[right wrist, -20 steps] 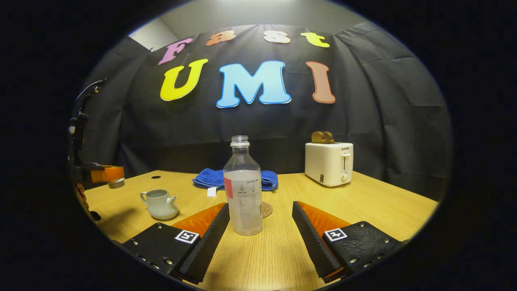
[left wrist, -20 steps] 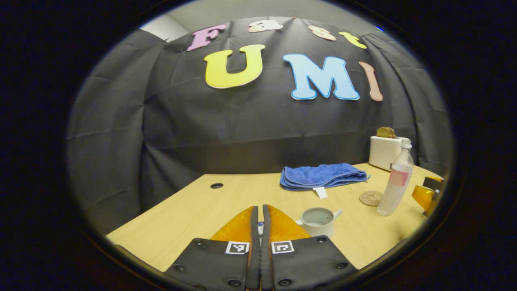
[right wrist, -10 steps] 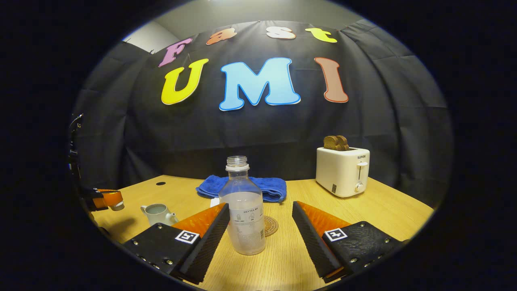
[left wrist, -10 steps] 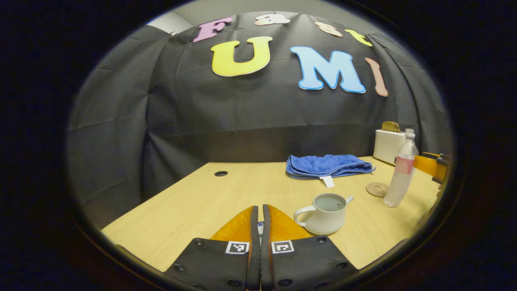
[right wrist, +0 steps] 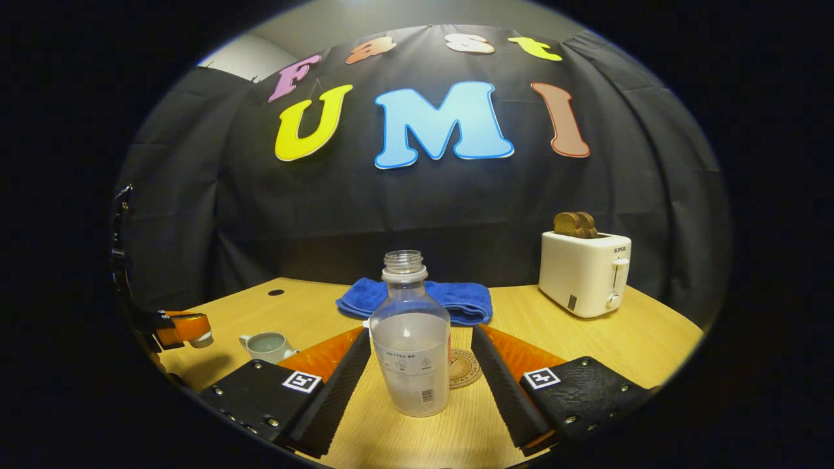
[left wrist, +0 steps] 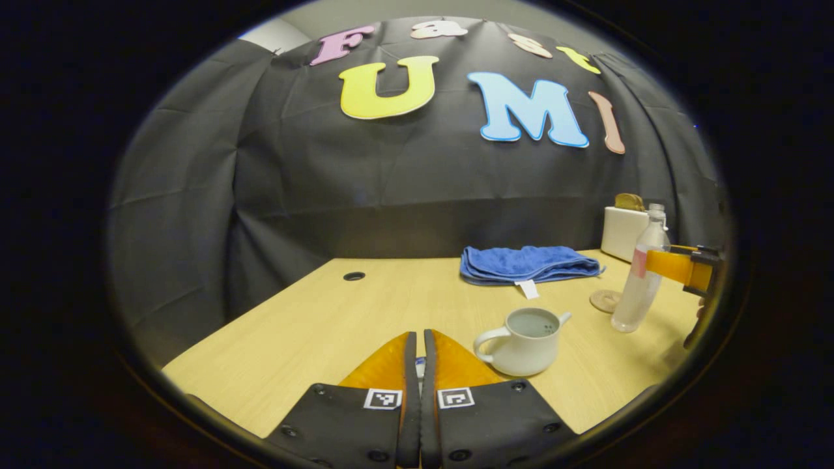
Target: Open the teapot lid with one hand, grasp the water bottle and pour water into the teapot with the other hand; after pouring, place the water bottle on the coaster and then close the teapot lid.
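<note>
Wooden table (right wrist: 625, 339), lidless teapot (left wrist: 521, 339) holding water, left tongs (left wrist: 417, 352) gripping lid (right wrist: 203, 339), right tongs (right wrist: 417, 365) open around bottle (right wrist: 410, 352).

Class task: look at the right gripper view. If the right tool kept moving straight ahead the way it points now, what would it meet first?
The water bottle. It stands upright between the open fingers of the right tool, so it comes first. The coaster lies just behind it.

A folded blue towel (right wrist: 423, 299) is lying at the far side of the light wooden table (right wrist: 625, 339), a white toaster (right wrist: 584, 273) is sitting off to the right with brown toast (right wrist: 575, 224) sticking out, and a small round hole (left wrist: 354, 276) is showing far left.
</note>
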